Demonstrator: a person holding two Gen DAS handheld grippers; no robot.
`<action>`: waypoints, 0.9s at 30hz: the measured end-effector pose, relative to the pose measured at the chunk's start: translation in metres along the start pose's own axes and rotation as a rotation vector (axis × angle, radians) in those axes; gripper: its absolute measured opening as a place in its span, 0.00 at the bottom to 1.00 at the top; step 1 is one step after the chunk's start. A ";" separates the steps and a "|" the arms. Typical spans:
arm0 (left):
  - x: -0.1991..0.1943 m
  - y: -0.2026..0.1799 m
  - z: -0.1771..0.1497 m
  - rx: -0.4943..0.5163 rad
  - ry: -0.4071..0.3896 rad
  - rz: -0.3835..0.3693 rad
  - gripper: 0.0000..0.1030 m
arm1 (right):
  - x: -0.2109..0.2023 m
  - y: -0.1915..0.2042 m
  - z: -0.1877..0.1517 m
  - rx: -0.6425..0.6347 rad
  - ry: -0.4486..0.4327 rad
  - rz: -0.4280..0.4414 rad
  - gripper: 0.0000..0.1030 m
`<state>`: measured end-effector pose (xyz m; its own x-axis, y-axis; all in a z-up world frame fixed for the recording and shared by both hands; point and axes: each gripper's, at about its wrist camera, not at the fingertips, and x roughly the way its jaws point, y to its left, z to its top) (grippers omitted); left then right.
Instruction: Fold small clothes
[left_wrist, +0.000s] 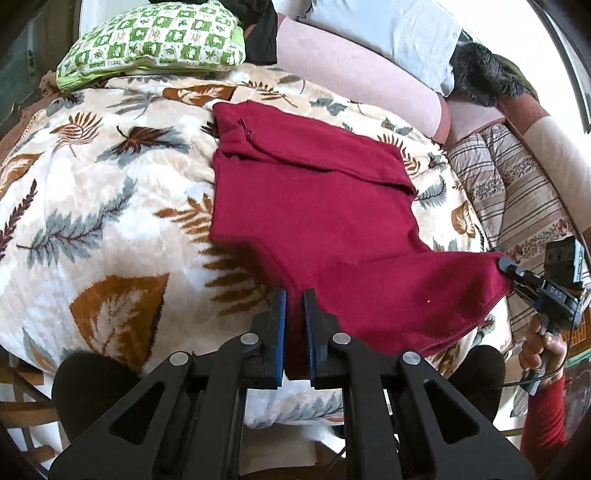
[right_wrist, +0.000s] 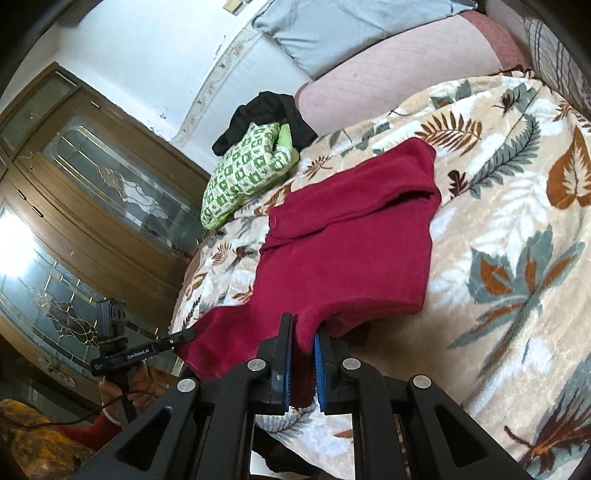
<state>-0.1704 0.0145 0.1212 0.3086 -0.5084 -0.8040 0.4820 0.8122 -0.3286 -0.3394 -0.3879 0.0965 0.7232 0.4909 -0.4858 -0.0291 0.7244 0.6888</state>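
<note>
the garment (left_wrist: 314, 206) is a dark red piece lying on the leaf-print blanket (left_wrist: 110, 206) that covers the bed. its far end, already doubled over into a band, rests flat on the blanket toward the green pillow (left_wrist: 155, 40); its near edge is lifted off the blanket and stretched between the two grippers.

the left gripper (left_wrist: 294, 306) has its jaws nearly shut, pinching a bunch of red cloth at one near corner; the cloth runs between the blue pads and hangs out behind them. the right gripper (right_wrist: 303, 332) is likewise almost closed on the other near corner, with a fold of fabric squeezed between its pads. in the left view the right gripper shows at the frame's right, its tip buried in the cloth's corner, a hand (left_wrist: 543, 347) in a red sleeve on its handle.

the relation that matters: the garment lies ahead of both sets of jaws, its long axis running away from them toward the pillow, and the held edge runs crosswise between the grippers. both hands look about equally near, one per corner. judging by this, the coming move is to carry the held edge forward over the flat part and lay it on the far band, keeping both corners level so the fold lands square.

no containers are in view; a black cloth (right_wrist: 266, 114) lies behind the pillow.
</note>
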 end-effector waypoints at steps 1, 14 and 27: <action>-0.001 0.000 0.001 0.001 -0.005 0.004 0.08 | 0.000 0.000 0.000 -0.001 -0.003 0.004 0.09; 0.041 0.024 -0.042 -0.081 0.194 -0.045 0.07 | 0.021 -0.011 -0.021 0.012 0.117 -0.038 0.09; 0.081 0.033 -0.078 -0.095 0.269 0.033 0.47 | 0.043 -0.065 -0.065 0.129 0.286 -0.182 0.19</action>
<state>-0.1937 0.0219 0.0063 0.0877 -0.3970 -0.9136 0.3924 0.8567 -0.3346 -0.3510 -0.3823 -0.0036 0.4854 0.4884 -0.7251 0.1832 0.7542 0.6306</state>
